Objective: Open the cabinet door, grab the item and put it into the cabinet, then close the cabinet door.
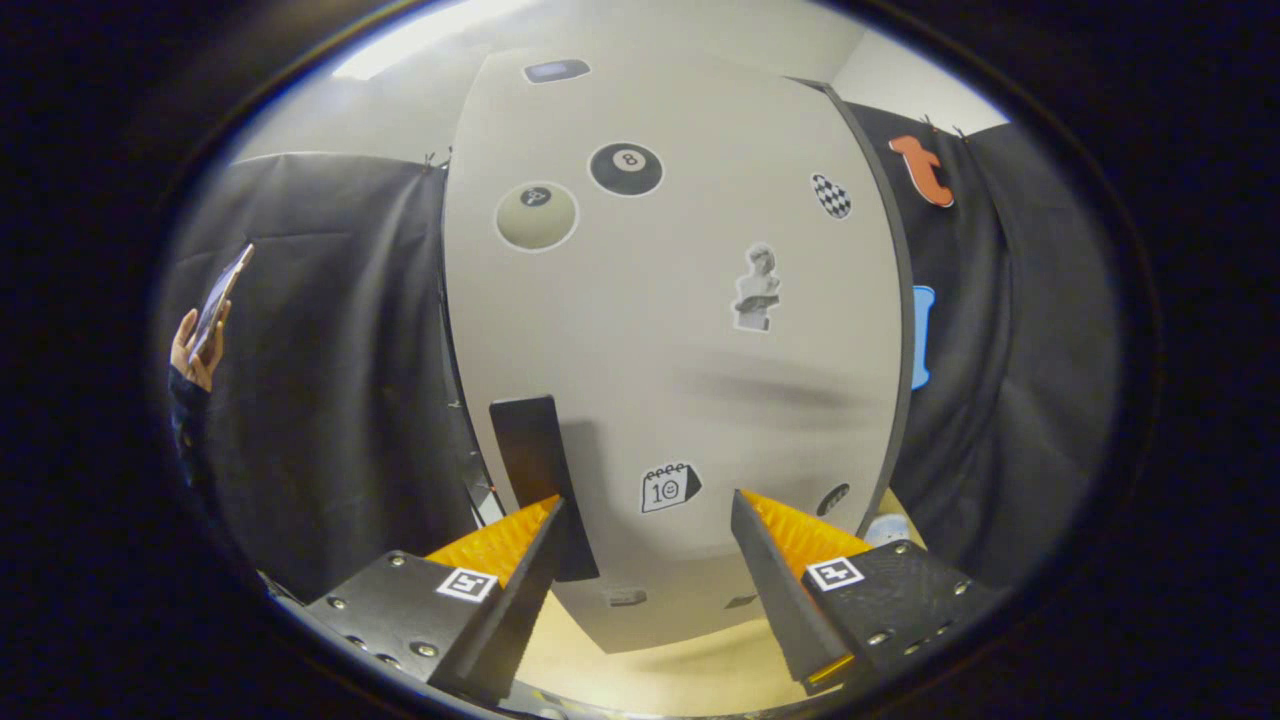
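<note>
The cabinet door [680, 330] is a pale panel covered with stickers, standing close ahead of the fingers and looking closed. Its dark upright handle [538, 470] sits near the door's left edge, just ahead of the left finger [520, 560], whose tip overlaps the handle's lower part. My gripper [648, 510] is open, its fingers set wide apart with nothing between them. The item for the cabinet is hidden from me.
Black cloth hangs on both sides of the cabinet. A person's hand [195, 345] holding a phone [222, 295] shows off to the left. A light wooden surface [660, 670] lies below the door, between the fingers. A small pale object [885, 528] peeks out by the door's lower right corner.
</note>
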A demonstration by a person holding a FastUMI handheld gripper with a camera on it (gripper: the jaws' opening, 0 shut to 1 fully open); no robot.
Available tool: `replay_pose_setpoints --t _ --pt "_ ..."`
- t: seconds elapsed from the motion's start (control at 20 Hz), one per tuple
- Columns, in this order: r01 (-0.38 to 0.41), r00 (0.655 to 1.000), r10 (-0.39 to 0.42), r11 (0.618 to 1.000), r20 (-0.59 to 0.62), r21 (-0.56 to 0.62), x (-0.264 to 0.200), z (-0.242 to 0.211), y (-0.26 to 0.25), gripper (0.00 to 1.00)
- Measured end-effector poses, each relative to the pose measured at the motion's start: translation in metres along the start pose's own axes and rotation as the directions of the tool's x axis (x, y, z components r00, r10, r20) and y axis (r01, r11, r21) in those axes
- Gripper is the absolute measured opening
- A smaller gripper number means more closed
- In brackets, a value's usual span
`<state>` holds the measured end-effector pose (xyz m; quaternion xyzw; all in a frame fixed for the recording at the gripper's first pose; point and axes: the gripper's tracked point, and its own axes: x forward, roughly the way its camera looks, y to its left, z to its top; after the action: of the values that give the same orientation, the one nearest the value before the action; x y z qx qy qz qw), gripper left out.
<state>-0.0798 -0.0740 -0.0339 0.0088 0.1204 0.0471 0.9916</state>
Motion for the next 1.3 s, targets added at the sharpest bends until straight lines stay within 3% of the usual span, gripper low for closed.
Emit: replay_pose_setpoints --t 0.7,1.3 --pt "-0.045 0.999 0.045 0.999 0.014 0.006 0.070 0.007 0.023 0.97" --pt "-0.046 0.998 0.048 0.998 0.048 -0.038 0.076 0.015 0.032 0.98"
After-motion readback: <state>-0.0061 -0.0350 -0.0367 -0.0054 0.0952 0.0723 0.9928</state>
